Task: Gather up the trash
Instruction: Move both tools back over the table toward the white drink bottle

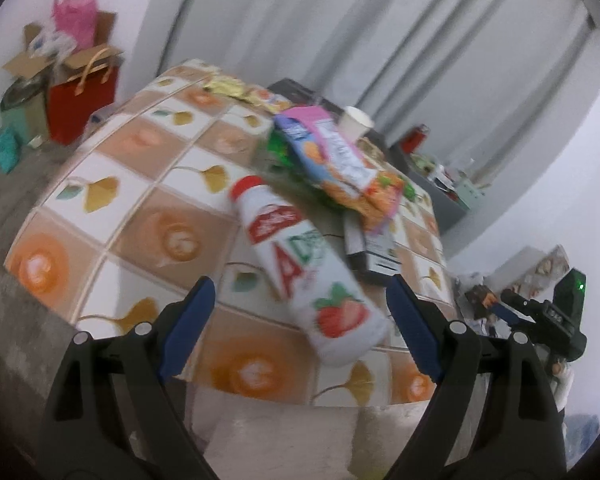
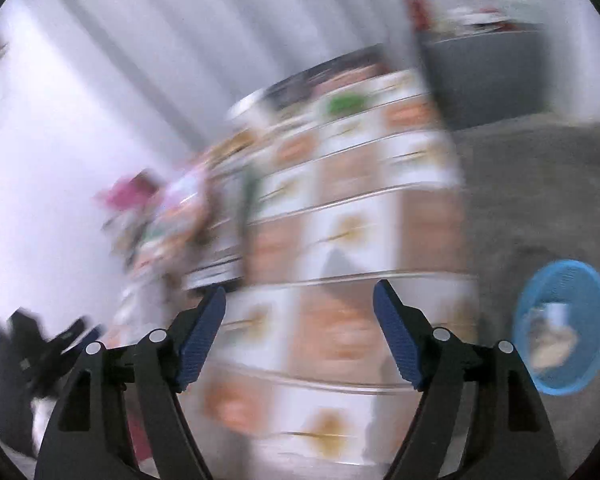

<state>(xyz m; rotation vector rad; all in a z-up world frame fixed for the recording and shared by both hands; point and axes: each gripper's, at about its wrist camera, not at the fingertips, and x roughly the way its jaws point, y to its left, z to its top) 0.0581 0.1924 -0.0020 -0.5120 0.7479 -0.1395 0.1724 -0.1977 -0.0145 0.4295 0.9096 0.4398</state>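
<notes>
A white strawberry drink bottle (image 1: 304, 268) with a red cap lies on the tiled table (image 1: 140, 184), between the tips of my open left gripper (image 1: 300, 292), which is empty. Behind it lies a pile of snack wrappers (image 1: 340, 160), a dark box (image 1: 372, 256) and a paper cup (image 1: 356, 120). My right gripper (image 2: 300, 304) is open and empty over the table's edge (image 2: 340, 240); its view is blurred. The wrappers (image 2: 168, 216) show at its left. A blue basket (image 2: 564, 324) with some trash stands on the floor at the right. The right gripper also shows in the left wrist view (image 1: 540, 312).
A red gift bag (image 1: 80, 100), cardboard boxes and a pink bag (image 1: 76, 20) stand on the floor at the far left. A grey cabinet (image 2: 488, 76) with clutter on top is behind the table. Grey curtains hang at the back.
</notes>
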